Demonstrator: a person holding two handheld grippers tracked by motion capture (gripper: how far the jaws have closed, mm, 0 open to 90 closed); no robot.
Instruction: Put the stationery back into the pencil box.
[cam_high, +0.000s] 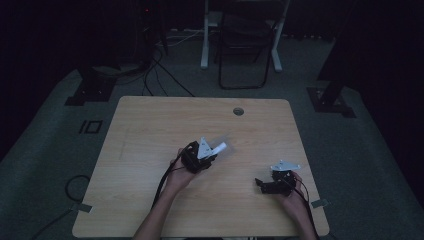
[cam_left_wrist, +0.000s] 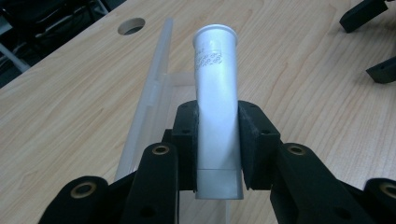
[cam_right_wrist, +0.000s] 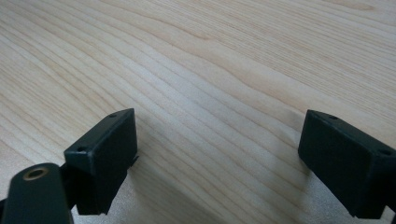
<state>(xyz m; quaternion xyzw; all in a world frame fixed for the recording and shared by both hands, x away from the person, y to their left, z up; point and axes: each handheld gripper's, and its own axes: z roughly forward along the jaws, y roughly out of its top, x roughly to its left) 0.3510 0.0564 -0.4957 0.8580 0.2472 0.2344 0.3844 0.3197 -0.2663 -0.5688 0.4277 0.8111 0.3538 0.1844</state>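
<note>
My right hand-held gripper (cam_high: 260, 184) hovers low near the worktop's (cam_high: 150, 125) near right corner, its jaws spread apart with nothing between them, probably kept ready to help. Farther in, about the middle of the worktop, my left hand-held gripper (cam_left_wrist: 217, 140) is clamped around the lower part of a pale plastic tube (cam_left_wrist: 215, 93), whose flared open end points away toward the far edge. A clear plastic rack (cam_left_wrist: 152, 100) lies beneath and just beside it, probably the tube's holder.
</note>
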